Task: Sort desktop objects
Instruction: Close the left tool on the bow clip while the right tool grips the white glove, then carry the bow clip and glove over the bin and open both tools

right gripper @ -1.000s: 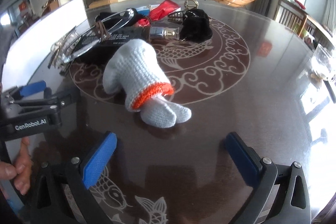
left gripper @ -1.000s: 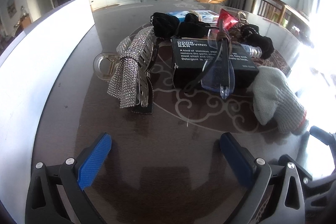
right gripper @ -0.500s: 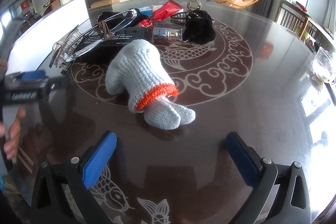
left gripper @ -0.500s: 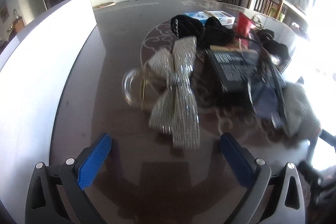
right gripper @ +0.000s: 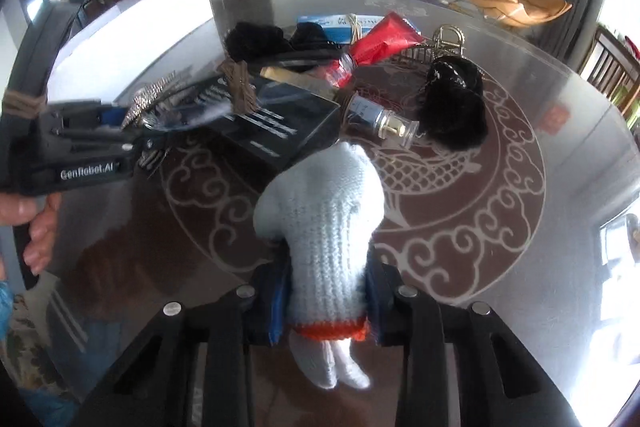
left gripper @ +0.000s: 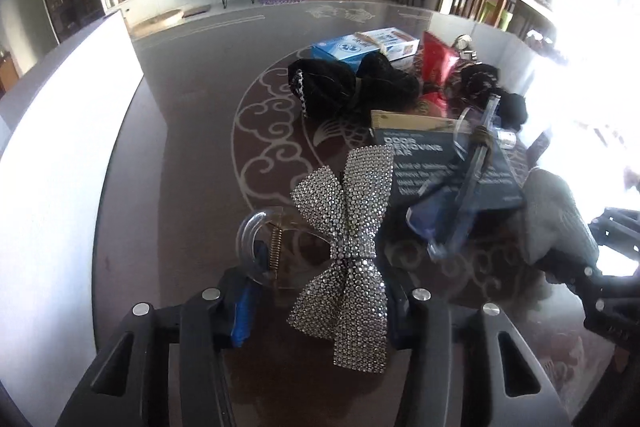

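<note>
A rhinestone bow hair clip (left gripper: 348, 251) with a clear plastic grip sits between the fingers of my left gripper (left gripper: 320, 299). The jaws are closing, and the blue pads (left gripper: 244, 303) press its sides. In the right wrist view a white knitted glove (right gripper: 324, 219) with an orange cuff band lies between the pads of my right gripper (right gripper: 326, 291). Those jaws are also closing and squeeze the glove just above the cuff. The same glove (left gripper: 556, 211) shows at the right of the left wrist view.
On the dark patterned table (left gripper: 180, 187) lie a black box (right gripper: 276, 123), clear glasses (left gripper: 456, 211), a perfume bottle (right gripper: 384, 119), black fluffy items (right gripper: 452, 107), a red packet (right gripper: 384, 39) and a blue-white box (left gripper: 364, 43). A white panel (left gripper: 60, 147) stands left.
Both grippers moved forward from wide open over bare table. The left jaws closed around the bow clip, and the right jaws closed around the glove.
</note>
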### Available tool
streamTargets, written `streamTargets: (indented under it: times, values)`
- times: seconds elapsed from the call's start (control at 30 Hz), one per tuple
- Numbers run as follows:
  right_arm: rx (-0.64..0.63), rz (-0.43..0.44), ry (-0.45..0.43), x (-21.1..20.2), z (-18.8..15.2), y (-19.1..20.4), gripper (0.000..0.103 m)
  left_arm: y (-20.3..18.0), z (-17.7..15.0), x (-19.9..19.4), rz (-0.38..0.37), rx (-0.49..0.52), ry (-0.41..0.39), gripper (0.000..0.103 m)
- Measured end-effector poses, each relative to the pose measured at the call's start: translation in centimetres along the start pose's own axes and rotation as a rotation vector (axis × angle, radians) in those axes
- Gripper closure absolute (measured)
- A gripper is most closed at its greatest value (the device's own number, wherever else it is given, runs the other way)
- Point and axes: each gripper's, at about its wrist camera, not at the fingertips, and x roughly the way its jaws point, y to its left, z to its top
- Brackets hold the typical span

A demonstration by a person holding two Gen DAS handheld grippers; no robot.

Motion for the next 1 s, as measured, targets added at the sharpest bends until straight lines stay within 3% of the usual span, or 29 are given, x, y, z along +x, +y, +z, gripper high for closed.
streamTargets:
  times: [0.23,0.3,0.4,0.5,0.63,0.77,0.87,0.97,1.0]
  values:
    - [0.002,-0.044,0.041,-4.0,-4.6,1.7,0.071,-0.5,-7.3,-6.2,-0.113,-0.073,-0.023,0.054]
    - [0.006,-0.017,0.022,-5.0,-4.1,2.7,0.071,-0.9,-8.0,-8.7,-0.131,-0.075,-0.048,0.054]
    - [-0.033,0.056,-0.048,-7.2,-0.9,6.1,0.071,1.1,-6.5,-14.5,-0.143,-0.090,-0.141,0.054]
    - [-0.095,0.167,-0.130,-9.0,3.2,11.4,0.071,4.9,-5.6,-19.4,-0.057,-0.119,-0.233,0.054]
    - [-0.175,0.337,-0.198,-9.7,8.4,20.0,0.070,12.3,-6.0,-22.6,0.111,-0.207,-0.259,0.054]
    - [-0.281,0.464,-0.191,-7.9,11.4,29.4,0.070,20.1,-8.3,-22.4,0.258,-0.327,-0.189,0.054]
    - [-0.303,0.510,-0.139,-5.1,12.2,33.5,0.070,25.0,-9.7,-21.1,0.350,-0.386,-0.132,0.054]
    - [-0.323,0.515,-0.101,-2.1,12.0,36.2,0.070,27.3,-10.7,-19.9,0.374,-0.429,-0.087,0.053]
    - [-0.339,0.507,-0.093,-1.2,11.8,36.9,0.065,28.0,-10.9,-19.5,0.378,-0.439,-0.070,0.052]
